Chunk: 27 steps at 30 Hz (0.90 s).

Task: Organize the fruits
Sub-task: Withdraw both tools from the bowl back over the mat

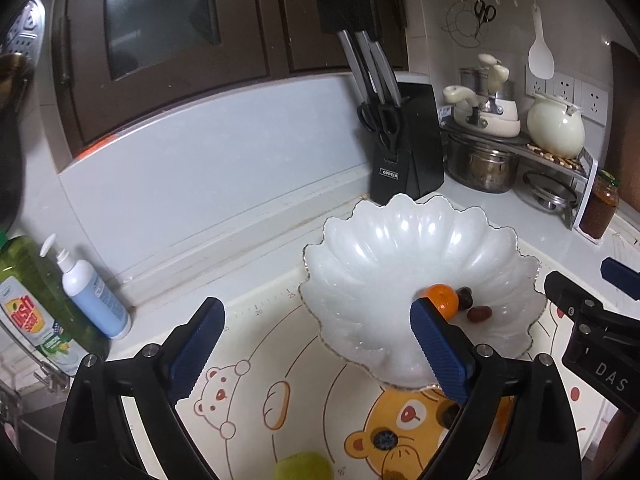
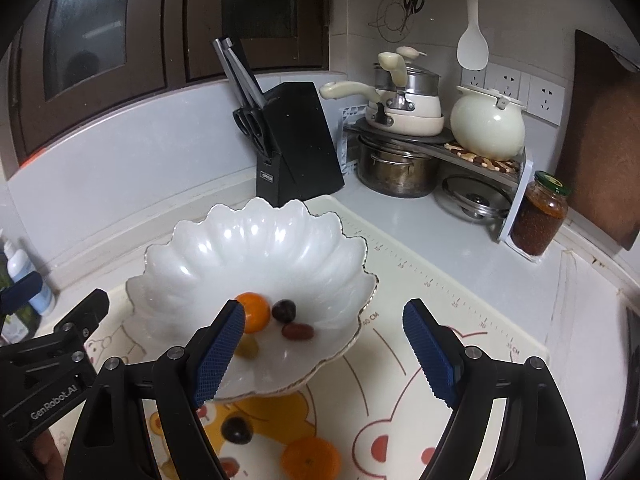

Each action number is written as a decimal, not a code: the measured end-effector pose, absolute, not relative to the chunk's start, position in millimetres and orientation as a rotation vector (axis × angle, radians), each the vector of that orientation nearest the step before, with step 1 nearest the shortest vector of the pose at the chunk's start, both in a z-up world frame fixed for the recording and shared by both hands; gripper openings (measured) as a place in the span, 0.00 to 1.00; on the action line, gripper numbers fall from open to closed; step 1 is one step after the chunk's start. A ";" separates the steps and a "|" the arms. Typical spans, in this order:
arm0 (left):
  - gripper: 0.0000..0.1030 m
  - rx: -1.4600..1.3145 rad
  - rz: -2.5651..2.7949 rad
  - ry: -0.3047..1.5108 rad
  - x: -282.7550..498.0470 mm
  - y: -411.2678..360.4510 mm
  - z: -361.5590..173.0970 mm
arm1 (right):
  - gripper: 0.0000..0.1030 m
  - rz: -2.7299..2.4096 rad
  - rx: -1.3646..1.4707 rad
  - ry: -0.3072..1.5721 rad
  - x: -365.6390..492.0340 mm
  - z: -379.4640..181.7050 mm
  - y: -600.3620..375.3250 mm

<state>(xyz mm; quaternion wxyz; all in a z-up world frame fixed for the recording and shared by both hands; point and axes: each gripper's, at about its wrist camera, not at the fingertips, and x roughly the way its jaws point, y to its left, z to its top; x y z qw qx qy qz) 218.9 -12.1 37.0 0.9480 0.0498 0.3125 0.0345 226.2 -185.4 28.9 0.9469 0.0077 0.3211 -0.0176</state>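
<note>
A white scalloped bowl [image 1: 400, 248] [image 2: 248, 248] stands on a cartoon-bear mat. In it lie a small orange [image 1: 444, 300] [image 2: 254, 312], a dark grape [image 1: 465, 296] [image 2: 284, 311] and a red-brown date [image 1: 479, 314] [image 2: 298, 331]; a greenish fruit [image 2: 249, 347] shows beside my right gripper's left finger. On the mat in front lie a green fruit [image 1: 302, 466], a dark grape [image 2: 237, 430] and an orange [image 2: 310, 460]. My left gripper [image 1: 316, 348] is open and empty at the bowl's left. My right gripper [image 2: 324, 352] is open and empty over the bowl's near right rim.
A black knife block [image 1: 404, 148] [image 2: 296, 144] stands behind the bowl. A rack with pots and a cream kettle [image 2: 486, 124] fills the back right corner, with a jar [image 2: 540, 214] beside it. Soap bottles [image 1: 92, 292] stand at far left.
</note>
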 end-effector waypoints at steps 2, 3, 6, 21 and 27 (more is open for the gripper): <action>0.95 0.095 0.069 0.631 213.2 -10.7 39.7 | 0.79 -0.031 0.023 0.652 220.8 30.0 -185.3; 0.95 0.093 0.069 0.627 209.3 -10.2 41.0 | 0.79 -0.029 0.025 0.649 217.7 30.7 -185.3; 0.95 0.087 0.063 0.628 200.0 -10.1 41.7 | 0.79 -0.029 0.031 0.641 209.9 32.6 -185.6; 0.95 0.061 0.054 0.625 164.5 -12.6 29.6 | 0.79 -0.055 0.032 0.636 171.0 24.5 -190.5; 0.95 0.051 0.048 0.626 151.8 -13.7 24.0 | 0.79 -0.059 0.029 0.649 158.2 17.3 -193.3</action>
